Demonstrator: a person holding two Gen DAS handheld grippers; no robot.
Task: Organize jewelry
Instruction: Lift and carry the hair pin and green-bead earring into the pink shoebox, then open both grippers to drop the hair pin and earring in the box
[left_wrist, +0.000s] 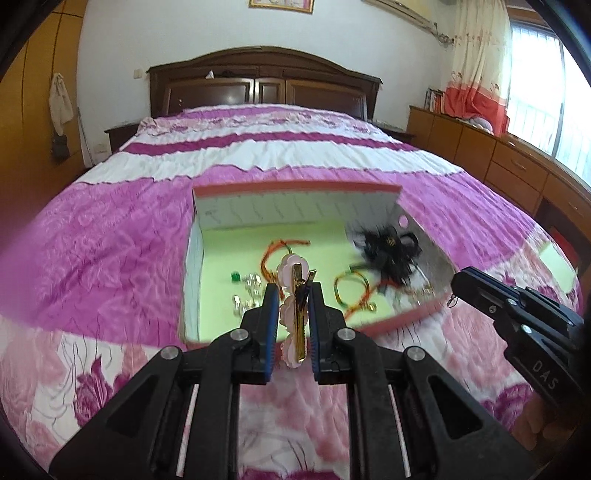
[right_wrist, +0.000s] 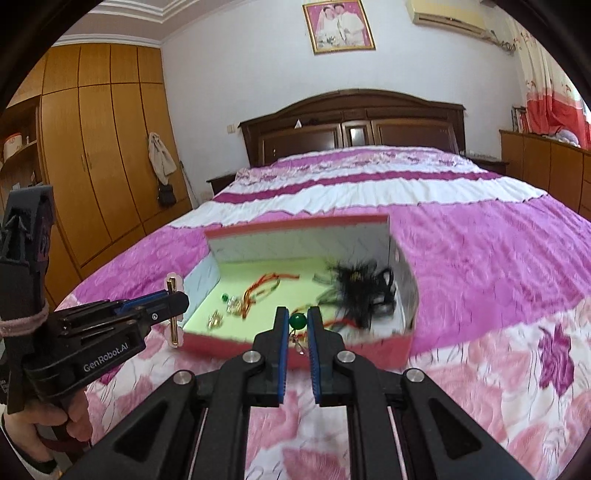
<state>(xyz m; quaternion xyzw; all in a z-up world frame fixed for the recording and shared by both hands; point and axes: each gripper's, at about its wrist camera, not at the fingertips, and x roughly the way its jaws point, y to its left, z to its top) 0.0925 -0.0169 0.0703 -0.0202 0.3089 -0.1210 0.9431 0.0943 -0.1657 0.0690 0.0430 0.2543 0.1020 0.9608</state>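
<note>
An open box (left_wrist: 295, 190) with red rims, white walls and a pale green floor lies on the bed; it also shows in the right wrist view (right_wrist: 402, 341). In it are a black feathery piece (left_wrist: 391, 251), orange cord loops (left_wrist: 351, 291) and small clear and green beads (left_wrist: 243, 284). My left gripper (left_wrist: 293, 291) is shut on a pink and gold hair clip (left_wrist: 295, 310) just before the box's near rim; the clip also shows in the right wrist view (right_wrist: 173, 314). My right gripper (right_wrist: 297, 319) is shut on a green bead earring (right_wrist: 297, 320) above the box's near rim.
The pink, white and magenta bedspread (left_wrist: 110, 240) surrounds the box. A dark wooden headboard (left_wrist: 264, 81) is behind. Wooden drawers (left_wrist: 498, 162) line the right wall under a window. A wooden wardrobe (right_wrist: 96, 147) stands at the left.
</note>
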